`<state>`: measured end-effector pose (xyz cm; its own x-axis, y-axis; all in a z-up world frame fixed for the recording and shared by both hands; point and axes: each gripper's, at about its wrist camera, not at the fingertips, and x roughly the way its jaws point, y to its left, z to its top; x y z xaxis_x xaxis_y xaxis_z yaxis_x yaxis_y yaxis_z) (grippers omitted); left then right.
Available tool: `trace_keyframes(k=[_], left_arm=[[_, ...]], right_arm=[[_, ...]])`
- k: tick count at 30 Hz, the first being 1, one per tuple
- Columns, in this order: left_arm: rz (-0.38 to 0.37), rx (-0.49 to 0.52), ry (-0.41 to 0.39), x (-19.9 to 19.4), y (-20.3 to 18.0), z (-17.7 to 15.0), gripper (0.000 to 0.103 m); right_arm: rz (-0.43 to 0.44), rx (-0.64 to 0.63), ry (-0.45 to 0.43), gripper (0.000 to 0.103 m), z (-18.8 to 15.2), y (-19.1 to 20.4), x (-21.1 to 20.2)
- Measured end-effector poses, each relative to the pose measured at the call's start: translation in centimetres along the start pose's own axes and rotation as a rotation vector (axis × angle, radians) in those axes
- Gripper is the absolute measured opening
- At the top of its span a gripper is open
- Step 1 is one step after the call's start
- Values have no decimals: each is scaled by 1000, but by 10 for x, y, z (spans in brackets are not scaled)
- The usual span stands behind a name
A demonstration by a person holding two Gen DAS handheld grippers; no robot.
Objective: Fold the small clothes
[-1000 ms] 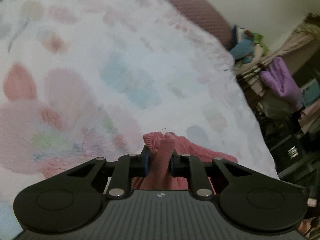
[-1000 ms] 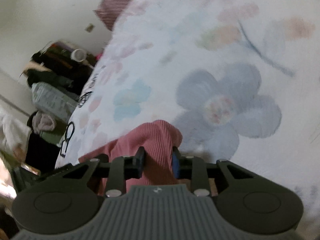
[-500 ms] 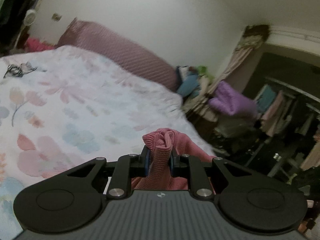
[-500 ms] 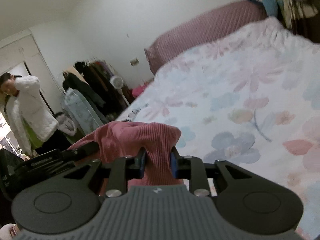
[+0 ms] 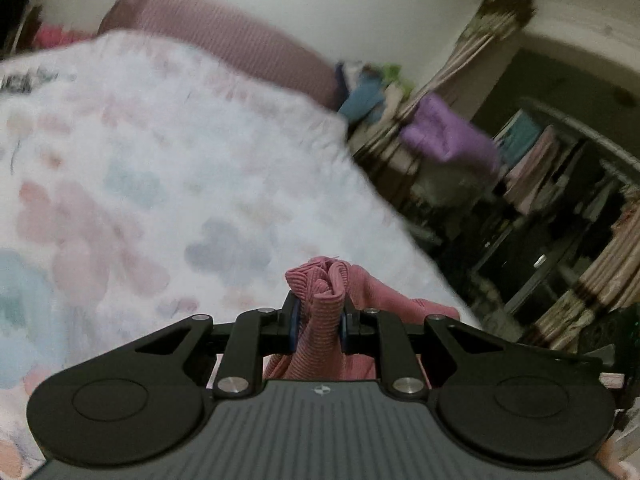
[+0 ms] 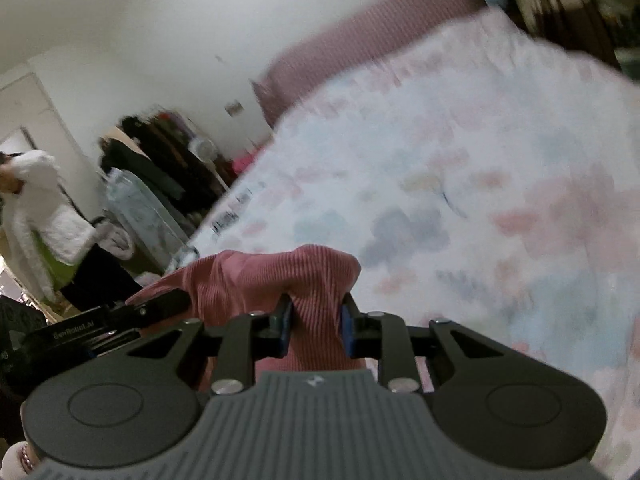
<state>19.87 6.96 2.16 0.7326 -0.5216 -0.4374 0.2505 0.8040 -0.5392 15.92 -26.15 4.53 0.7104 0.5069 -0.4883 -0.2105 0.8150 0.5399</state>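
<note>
- Left gripper (image 5: 317,322) pinched tight on bunched pink cloth (image 5: 320,300); right gripper (image 6: 316,320) likewise (image 6: 280,276)
- Cloth held above bed (image 5: 160,168)
- Likely soft, light, limp; grip corners

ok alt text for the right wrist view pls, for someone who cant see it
The right gripper is shut on a bunched pink ribbed garment, held above a bed with a floral quilt. A mauve pillow lies against the white wall; at far left stands a person in a white jacket beside hanging dark clothes. The view is motion-blurred.
</note>
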Motion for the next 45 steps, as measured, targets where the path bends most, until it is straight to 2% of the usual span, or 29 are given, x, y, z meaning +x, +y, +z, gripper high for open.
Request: trace_keyframes(k=[2, 4, 12, 15, 18, 19, 20, 22, 24, 26, 28, 30, 31, 32, 33, 34, 37, 40, 42, 45], left_arm=[[16, -39, 60, 26, 19, 0, 20], [53, -20, 103, 57, 34, 5, 20], [111, -32, 289, 155, 93, 18, 20], [138, -36, 343, 177, 113, 4, 20], [138, -65, 365, 187, 128, -8, 21], [137, -71, 370, 189, 132, -10, 21], [137, -73, 370, 189, 132, -10, 24], [139, -67, 372, 186, 130, -6, 31], [138, -65, 358, 175, 124, 1, 36], [170, -31, 327, 156, 114, 6, 44], [204, 16, 283, 134, 100, 7, 44], [177, 79, 257, 109, 79, -1, 44], [158, 101, 256, 102, 70, -5, 43], [134, 122, 265, 93, 59, -12, 34], [116, 141, 280, 87, 50, -21, 27], [106, 155, 297, 84, 43, -28, 25], [116, 187, 355, 81, 32, -53, 20], [191, 230, 400, 88, 36, -70, 14], [224, 236, 421, 89, 44, -74, 11], [242, 229, 404, 74, 48, -69, 11]], right_arm=[[-17, 15, 41, 20, -6, -18, 27], [-40, 21, 78, 20, -5, -35, 55], [-97, 51, 225, 20, 14, -86, 171], [-110, 78, 275, 20, 14, -107, 204], [-129, 94, 305, 21, 9, -121, 225], [-132, 97, 309, 23, 8, -125, 229], [-135, 99, 308, 30, 7, -127, 232], [-153, 86, 298, 38, 8, -127, 232], [-164, 50, 279, 38, 11, -118, 224], [-197, -11, 236, 43, 13, -105, 206], [-234, -88, 196, 44, 12, -88, 185], [-245, -140, 176, 44, 6, -74, 163], [-248, -160, 175, 39, 1, -66, 153], [-248, -175, 182, 30, -5, -58, 145], [-243, -185, 194, 25, -11, -53, 140], [-241, -202, 210, 18, -20, -47, 135], [-271, -269, 252, 14, -46, -34, 133], [-316, -293, 283, 10, -66, -35, 139], [-343, -295, 292, 10, -72, -39, 141], [-367, -285, 280, 10, -73, -39, 129]])
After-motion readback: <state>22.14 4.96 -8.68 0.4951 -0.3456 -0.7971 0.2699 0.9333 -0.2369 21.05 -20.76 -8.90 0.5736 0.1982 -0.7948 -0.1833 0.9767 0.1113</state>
